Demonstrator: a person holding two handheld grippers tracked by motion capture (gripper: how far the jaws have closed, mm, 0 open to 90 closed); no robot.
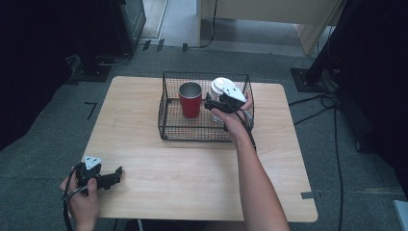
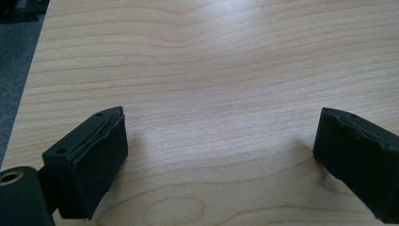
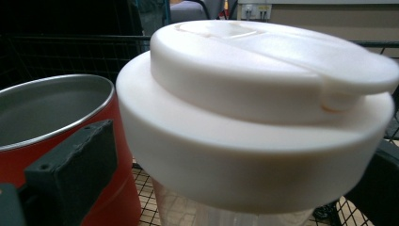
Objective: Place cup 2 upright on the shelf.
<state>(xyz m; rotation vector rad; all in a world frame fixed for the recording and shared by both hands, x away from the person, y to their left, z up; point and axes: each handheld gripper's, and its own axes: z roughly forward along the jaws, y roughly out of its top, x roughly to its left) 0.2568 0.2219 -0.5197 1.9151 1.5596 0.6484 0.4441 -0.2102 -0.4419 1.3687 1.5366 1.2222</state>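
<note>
A black wire basket [image 1: 165, 113] stands at the back middle of the wooden table [image 1: 192, 168]. Inside it a red cup [image 1: 190, 100] with a steel inside stands upright on the left. A clear bottle with a wide white lid [image 1: 221, 87] stands to the cup's right. My right gripper [image 1: 213, 107] reaches into the basket, its jaws either side of the bottle below the lid [image 3: 254, 117]. One black finger [image 3: 70, 169] stands clear of the bottle's body, close to the red cup [image 3: 51, 117]. My left gripper [image 1: 117, 174] rests open over bare wood [image 2: 221, 160] at the table's front left corner.
The basket's high wire walls [image 3: 61, 52] close in around the cup and bottle. Cables [image 1: 332, 125] trail over the grey floor to the table's right, and dark stands [image 1: 96, 67] sit behind its left side. The table's front edge lies just beside my left hand.
</note>
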